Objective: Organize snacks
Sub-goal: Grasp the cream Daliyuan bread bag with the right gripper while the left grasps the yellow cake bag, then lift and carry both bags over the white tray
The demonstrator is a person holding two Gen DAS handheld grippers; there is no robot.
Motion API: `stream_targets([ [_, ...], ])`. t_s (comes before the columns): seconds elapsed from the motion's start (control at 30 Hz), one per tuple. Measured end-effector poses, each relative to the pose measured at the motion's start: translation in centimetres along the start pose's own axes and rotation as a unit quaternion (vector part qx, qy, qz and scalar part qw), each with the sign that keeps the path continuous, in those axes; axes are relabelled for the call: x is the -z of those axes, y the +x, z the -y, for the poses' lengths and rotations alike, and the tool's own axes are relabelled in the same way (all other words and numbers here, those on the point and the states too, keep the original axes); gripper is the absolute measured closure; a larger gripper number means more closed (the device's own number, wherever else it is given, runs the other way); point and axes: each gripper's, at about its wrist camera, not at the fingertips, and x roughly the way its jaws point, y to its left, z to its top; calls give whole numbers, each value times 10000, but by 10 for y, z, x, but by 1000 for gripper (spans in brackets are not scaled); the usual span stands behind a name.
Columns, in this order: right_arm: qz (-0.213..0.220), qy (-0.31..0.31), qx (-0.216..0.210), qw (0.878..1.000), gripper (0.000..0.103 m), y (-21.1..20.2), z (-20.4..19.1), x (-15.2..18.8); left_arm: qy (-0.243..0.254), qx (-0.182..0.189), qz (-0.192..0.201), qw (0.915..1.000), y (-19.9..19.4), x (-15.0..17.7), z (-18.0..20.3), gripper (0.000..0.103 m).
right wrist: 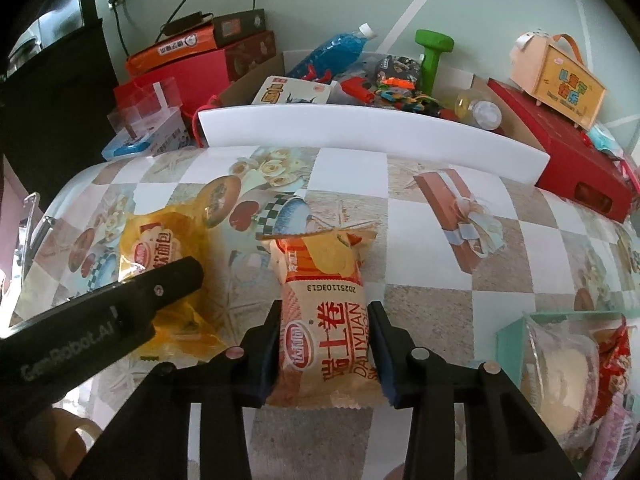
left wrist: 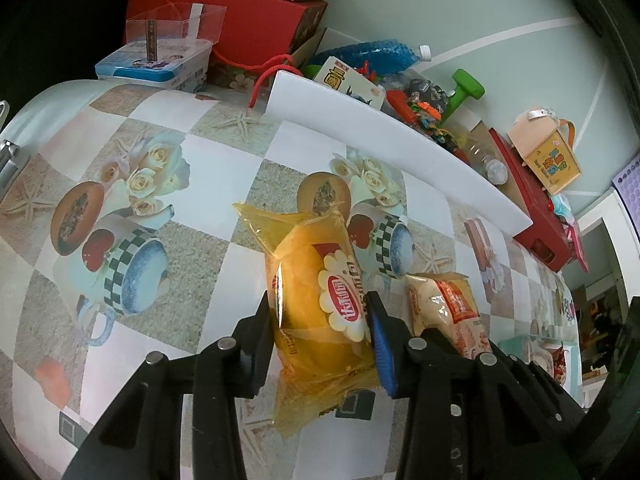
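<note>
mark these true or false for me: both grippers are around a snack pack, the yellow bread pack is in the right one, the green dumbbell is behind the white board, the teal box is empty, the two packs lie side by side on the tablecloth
1. Each gripper has a snack pack between its fingers. True: the left gripper straddles the yellow bread pack and the right gripper straddles the orange roll pack.
2. The yellow bread pack is in the right gripper. False: it sits in the left one.
3. The green dumbbell lies behind the white board. True.
4. The teal box is empty. False: wrapped snacks already lie in it.
5. The two packs lie side by side on the patterned tablecloth. True.
</note>
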Motion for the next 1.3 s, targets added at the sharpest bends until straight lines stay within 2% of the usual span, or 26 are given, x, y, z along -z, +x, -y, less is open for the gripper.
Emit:
stream_targets([
  [0.53, -23, 230, -42, 9997, 63, -41, 13, 9, -81, 64, -27, 9999, -33, 7, 11, 59],
  [0.8, 368, 370, 38, 9986, 63, -92, 22, 9, 130, -49, 111, 9998, -62, 9, 20, 59],
  [1.3, 945, 726, 87, 9928, 64, -167, 47, 29, 417, 71, 528, 9977, -121, 25, 48, 59],
])
